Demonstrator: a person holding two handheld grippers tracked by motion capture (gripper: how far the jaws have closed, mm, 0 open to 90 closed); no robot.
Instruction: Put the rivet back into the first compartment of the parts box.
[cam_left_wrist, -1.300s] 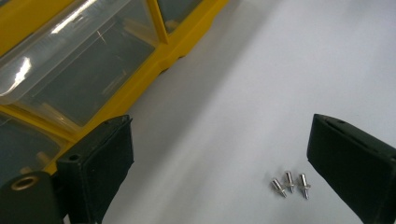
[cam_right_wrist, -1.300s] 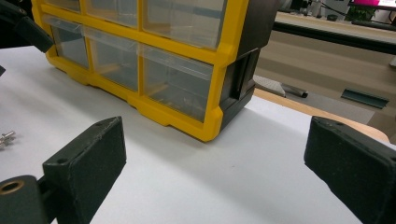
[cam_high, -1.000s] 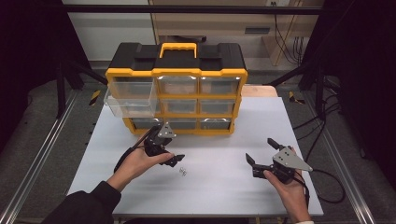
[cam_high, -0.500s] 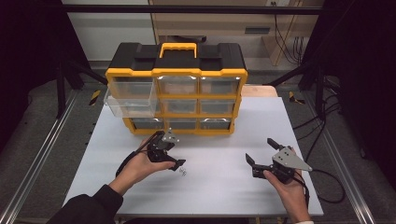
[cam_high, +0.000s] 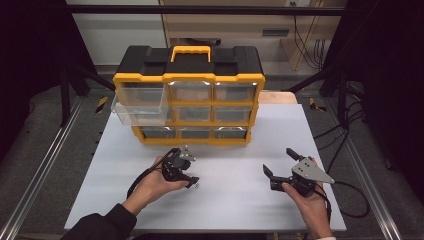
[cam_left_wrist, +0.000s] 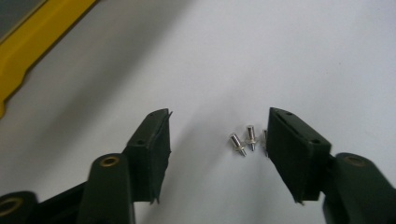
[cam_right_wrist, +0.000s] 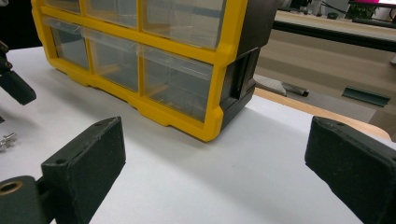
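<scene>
On the white counter (cam_high: 230, 150), my left gripper (cam_left_wrist: 217, 140), fingers closing but not yet pinching, straddles the pins (cam_left_wrist: 245, 140); right gripper (cam_high: 282, 162) spread; the open drawer (cam_high: 140, 107) awaits them.

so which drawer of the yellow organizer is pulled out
The middle-row drawer at the far left: its clear front juts out past the organizer frame toward the table's left edge, while the other drawers sit flush.

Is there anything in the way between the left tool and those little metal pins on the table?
Nothing visible. The left tool has been closing, and the metal pins lie on the bare white table between its jaws, close to one pad, not yet pinched.
</scene>
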